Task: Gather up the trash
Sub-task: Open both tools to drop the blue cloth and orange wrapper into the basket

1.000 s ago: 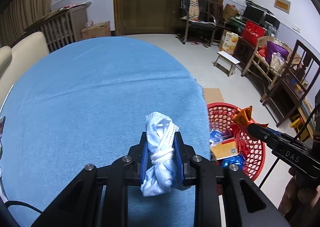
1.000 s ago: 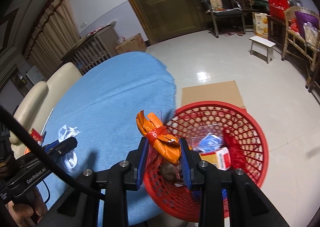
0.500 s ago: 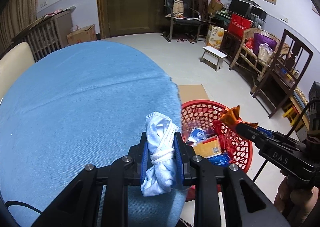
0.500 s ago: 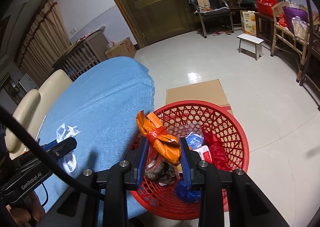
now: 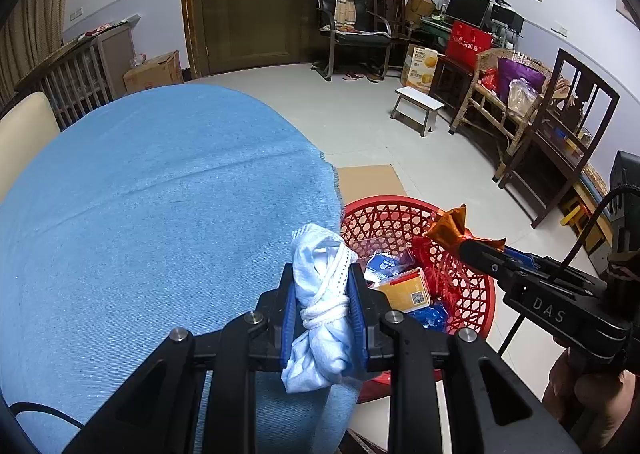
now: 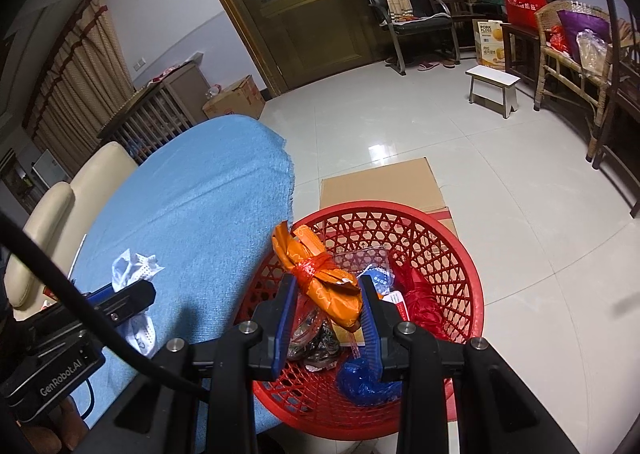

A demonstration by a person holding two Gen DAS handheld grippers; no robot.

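Note:
My left gripper point(image 5: 322, 290) is shut on a knotted white cloth bundle point(image 5: 320, 306), held over the right edge of the blue-covered table point(image 5: 160, 221). The bundle also shows in the right wrist view point(image 6: 134, 274). My right gripper point(image 6: 326, 302) is shut on a knotted orange wrapper point(image 6: 320, 274) and holds it above the red mesh basket point(image 6: 460, 254). In the left wrist view the orange wrapper point(image 5: 450, 228) hangs over the basket point(image 5: 384, 209). The basket holds a small box point(image 5: 406, 290), red and blue wrappers.
The basket stands on the floor beside the table, on flat cardboard point(image 6: 380, 185). A cream chair point(image 6: 52, 205) is at the table's far side. A white stool point(image 6: 494, 87), wooden chairs and shelves point(image 5: 560, 125) line the right wall.
Both grippers have moved to the right with their loads. The orange wrapper now hangs over the middle of the basket. The white bundle is now at the table's edge next to the basket.

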